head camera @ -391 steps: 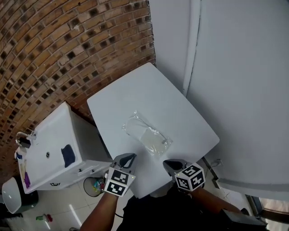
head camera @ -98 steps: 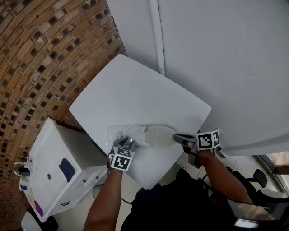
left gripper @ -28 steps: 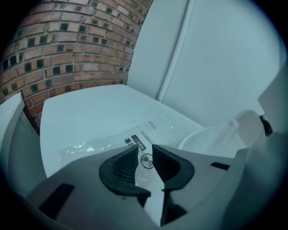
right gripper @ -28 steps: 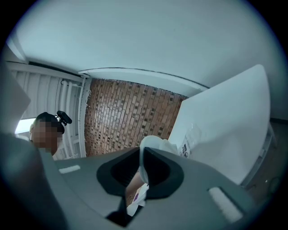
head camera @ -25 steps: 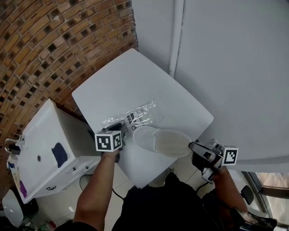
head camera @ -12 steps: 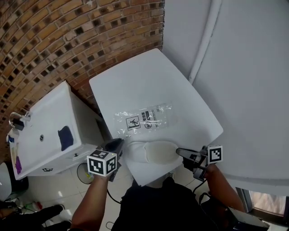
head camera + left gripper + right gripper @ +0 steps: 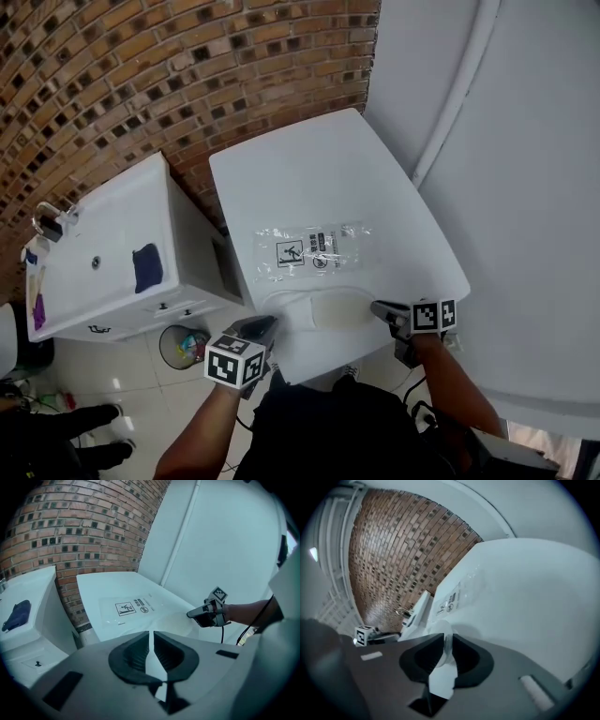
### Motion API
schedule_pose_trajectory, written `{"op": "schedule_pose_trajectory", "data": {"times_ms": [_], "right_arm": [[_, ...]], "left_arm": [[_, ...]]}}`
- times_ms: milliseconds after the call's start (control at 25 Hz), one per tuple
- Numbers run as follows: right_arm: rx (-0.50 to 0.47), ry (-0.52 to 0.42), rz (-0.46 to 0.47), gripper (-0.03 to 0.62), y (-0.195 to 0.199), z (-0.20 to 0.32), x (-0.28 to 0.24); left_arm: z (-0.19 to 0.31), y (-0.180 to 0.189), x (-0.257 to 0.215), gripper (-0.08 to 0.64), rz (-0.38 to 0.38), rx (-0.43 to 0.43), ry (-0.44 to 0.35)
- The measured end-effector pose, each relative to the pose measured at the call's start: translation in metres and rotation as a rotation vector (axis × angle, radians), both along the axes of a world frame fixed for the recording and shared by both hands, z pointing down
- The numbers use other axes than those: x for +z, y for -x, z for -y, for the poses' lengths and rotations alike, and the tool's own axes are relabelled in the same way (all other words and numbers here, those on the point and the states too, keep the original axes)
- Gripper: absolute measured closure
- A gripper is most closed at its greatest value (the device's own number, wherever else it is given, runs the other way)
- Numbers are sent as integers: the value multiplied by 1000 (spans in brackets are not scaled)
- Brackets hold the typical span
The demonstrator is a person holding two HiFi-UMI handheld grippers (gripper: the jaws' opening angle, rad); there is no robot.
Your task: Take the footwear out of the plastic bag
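Observation:
The clear plastic bag (image 7: 314, 251) lies flat and empty on the white table (image 7: 319, 178), its printed label facing up. A white slipper (image 7: 323, 309) rests sole-up between the bag and the table's near edge. My right gripper (image 7: 380, 307) is at the slipper's right end. In the right gripper view its jaws are opening with the slipper's edge (image 7: 440, 629) still between them. My left gripper (image 7: 267, 323) hovers just off the slipper's left end. Its jaws are closing to a thin gap (image 7: 151, 637) with nothing between them. The bag (image 7: 133, 609) and slipper (image 7: 172, 617) lie ahead of it.
A white cabinet (image 7: 103, 262) with a dark blue cloth (image 7: 145, 267) stands left of the table. A small bin (image 7: 183, 347) sits on the floor below it. A brick wall (image 7: 141, 84) rises at the back left and a white wall (image 7: 525, 187) on the right.
My left gripper has come off the bag and drawn back to the table's near edge, its jaws narrowing. The bag now lies flat. The right gripper stays at the slipper's end.

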State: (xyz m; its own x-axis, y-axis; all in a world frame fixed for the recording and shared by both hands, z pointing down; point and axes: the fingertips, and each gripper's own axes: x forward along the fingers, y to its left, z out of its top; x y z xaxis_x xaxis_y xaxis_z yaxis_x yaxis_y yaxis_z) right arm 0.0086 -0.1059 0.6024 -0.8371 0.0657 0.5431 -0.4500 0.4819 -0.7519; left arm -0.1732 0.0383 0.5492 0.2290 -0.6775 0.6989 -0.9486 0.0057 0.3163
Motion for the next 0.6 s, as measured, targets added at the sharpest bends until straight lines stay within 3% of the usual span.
{"op": "schedule_pose_trajectory", "data": {"times_ms": [120,200,280,440,600], "right_arm": [[-10,-232,-187,490,-16,19,6],[-16,-355,-225,474,-21,28,-6],[-13,-414,-179,490,-19,28,-28],[-29,-460,-24,588,-11,10,-76],[-94,-433,98,592,-2,-13,-98]], "left_arm": [[-5,-7,-2,523,-3,-23,5],[-7,-9,-6,523,0,-46,3],[-9,-12,-11,523,-4,-77,-2],[-11,-27,-27,538,-59,-161,-30],[-15,-45,-43,541,-40,-183,-51]]}}
